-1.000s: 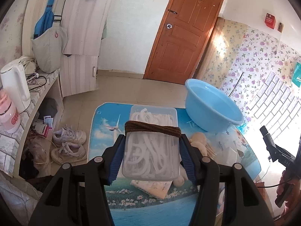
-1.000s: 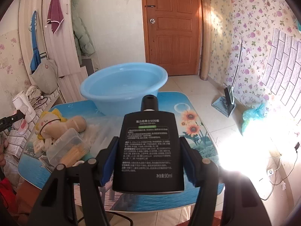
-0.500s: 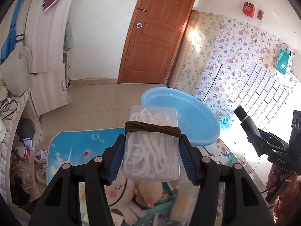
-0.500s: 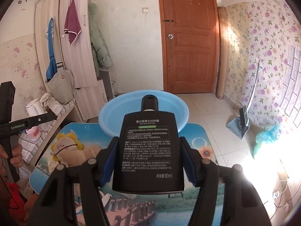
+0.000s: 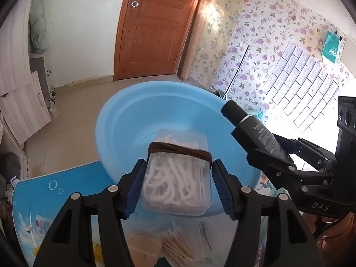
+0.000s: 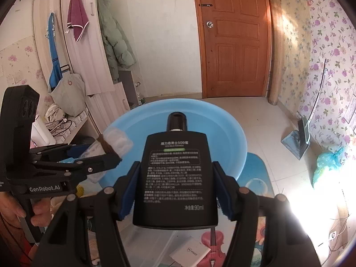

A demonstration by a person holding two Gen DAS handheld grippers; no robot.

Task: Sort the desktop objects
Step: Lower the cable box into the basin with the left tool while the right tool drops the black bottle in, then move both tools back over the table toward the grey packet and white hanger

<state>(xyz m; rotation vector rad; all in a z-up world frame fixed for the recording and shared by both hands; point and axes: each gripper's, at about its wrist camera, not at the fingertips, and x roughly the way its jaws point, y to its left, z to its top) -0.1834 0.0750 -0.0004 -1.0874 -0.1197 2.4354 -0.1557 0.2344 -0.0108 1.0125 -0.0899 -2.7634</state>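
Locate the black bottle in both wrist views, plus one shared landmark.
Left wrist: black bottle at right, clamped in the right gripper, cap toward the basin.
Right wrist: bottle at centre, upright between the blue pads.
Shared landmark: blue basin; the bottle's cap overlaps it in both.

A lived-in room of a home is shown. A panelled wooden door [image 6: 233, 44] is set in the far wall, and floral wallpaper [image 6: 329, 44] covers the right wall. On the left, a padded green jacket [image 6: 113, 42], a maroon towel [image 6: 76, 17] and a grey tote bag [image 6: 66, 95] are hung. The floor [image 6: 267, 115] is tiled, and a blue plastic washbasin [image 5: 138, 124] is stood on a picture-printed tabletop [image 5: 44, 195].
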